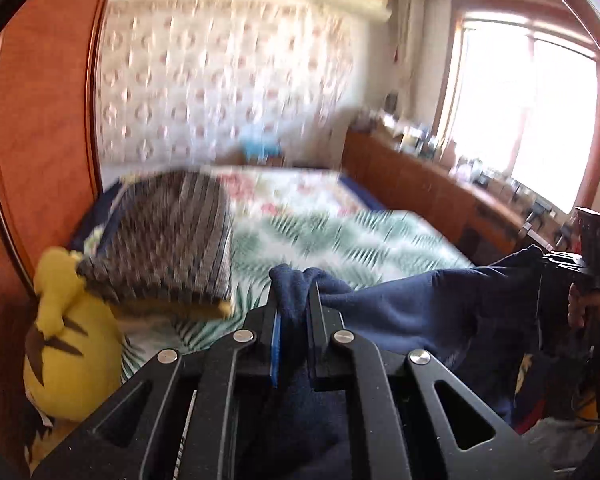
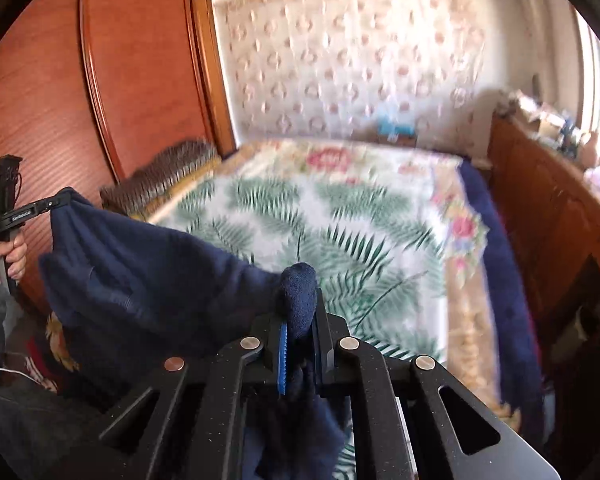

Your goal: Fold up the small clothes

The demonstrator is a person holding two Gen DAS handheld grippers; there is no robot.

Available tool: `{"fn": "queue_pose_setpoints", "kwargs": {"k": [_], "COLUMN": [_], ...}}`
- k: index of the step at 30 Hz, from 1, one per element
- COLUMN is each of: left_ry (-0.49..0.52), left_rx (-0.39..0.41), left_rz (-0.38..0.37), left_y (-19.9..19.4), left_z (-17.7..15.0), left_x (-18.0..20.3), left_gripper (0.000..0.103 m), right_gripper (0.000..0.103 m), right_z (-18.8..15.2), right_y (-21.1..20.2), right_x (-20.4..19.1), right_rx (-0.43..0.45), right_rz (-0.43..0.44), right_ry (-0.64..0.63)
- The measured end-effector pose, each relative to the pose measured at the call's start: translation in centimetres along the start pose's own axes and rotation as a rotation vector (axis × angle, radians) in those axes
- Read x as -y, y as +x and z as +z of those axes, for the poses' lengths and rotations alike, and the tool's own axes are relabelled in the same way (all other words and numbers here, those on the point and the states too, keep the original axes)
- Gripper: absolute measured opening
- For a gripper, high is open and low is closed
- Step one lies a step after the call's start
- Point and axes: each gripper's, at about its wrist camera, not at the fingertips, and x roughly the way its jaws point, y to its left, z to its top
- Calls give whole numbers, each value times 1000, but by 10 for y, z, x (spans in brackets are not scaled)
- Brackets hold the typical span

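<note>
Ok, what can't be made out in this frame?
- Navy garment: its type and lower part, hidden behind the left gripper in the left wrist view and the right gripper in the right.
- Dresser clutter: left wrist view, blurred and washed out by window glare.
- Blue item beyond the bed: right wrist view, motion-blurred.

black gripper [image 1: 294,304], silver screws

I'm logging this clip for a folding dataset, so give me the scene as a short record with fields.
garment: navy garment, held up in the air, stretched between both grippers
left gripper: shut on one end of the garment
right gripper: shut on the other end
surface below: bed with leaf-print blanket
nearby items: striped folded blanket and yellow plush toy at the bed's left side
image quality: motion blur
</note>
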Motion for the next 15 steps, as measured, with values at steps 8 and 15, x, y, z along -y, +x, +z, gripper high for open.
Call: {"fn": "queue_pose_setpoints", "kwargs": {"k": [8,15], "left_ry": [-13,-5], "left_rx": [186,300], "left_rz": [-43,-46], "left_y": [-63,-90], "left_z": [36,61], "left_x": [5,11], "left_gripper": [10,10], "right_gripper": [8,8], "right_z": [31,46], "right_y": [-112,-167], "right_x": [-17,-27], "right_rx": [205,309], "right_rz": [-54,-72], "right_ry": [-45,-88]}}
